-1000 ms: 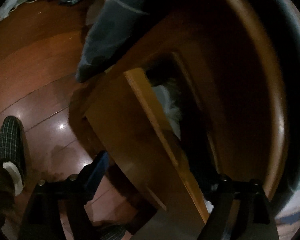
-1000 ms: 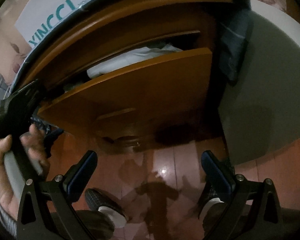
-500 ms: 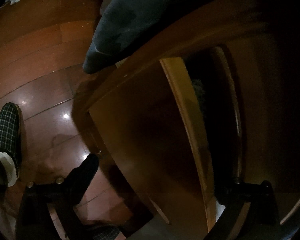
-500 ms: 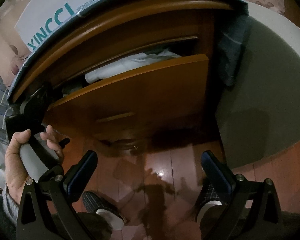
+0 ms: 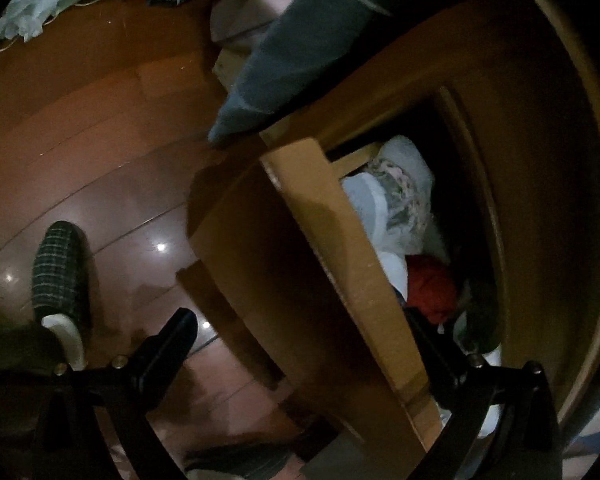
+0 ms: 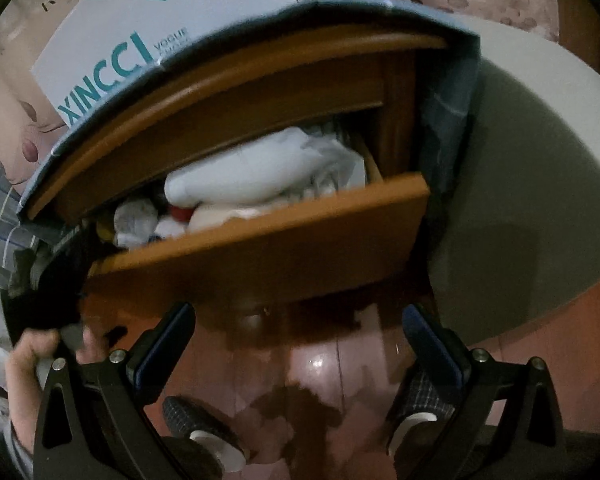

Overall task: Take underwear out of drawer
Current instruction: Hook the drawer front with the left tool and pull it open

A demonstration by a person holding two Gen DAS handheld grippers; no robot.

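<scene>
Presently we list the contents of the drawer (image 6: 260, 240), which stands pulled out from the wooden nightstand (image 6: 236, 92).

Item: white folded cloth (image 6: 256, 180), topmost and bulkiest, filling the right half of the drawer. Soft, light, will crumple and drape when lifted.

Item: floral-print piece (image 5: 396, 196), lying across the white pile; we judge this or a neighbour to be the underwear, though we cannot tell for certain which piece it is.

Item: red bundle (image 5: 432, 288), lower in the drawer, near the left tongs' inner finger. Small, limp, easy to pinch.

Item: grey rolled piece (image 6: 136, 220), at the drawer's left end.

Left tongs (image 5: 300, 344): spread wide, straddling the drawer front, one finger outside and one over the contents; holding nothing.

Right tongs (image 6: 296, 344): spread wide, empty, below the drawer front, over the floor (image 6: 328, 364).

Handling note: all pieces are thin fabric, neither fragile nor slippery, but tangled together. We would take hold at a raised fold or bunched edge on top, pinching firmly, and lift slowly, since neighbouring pieces may drag along.
</scene>
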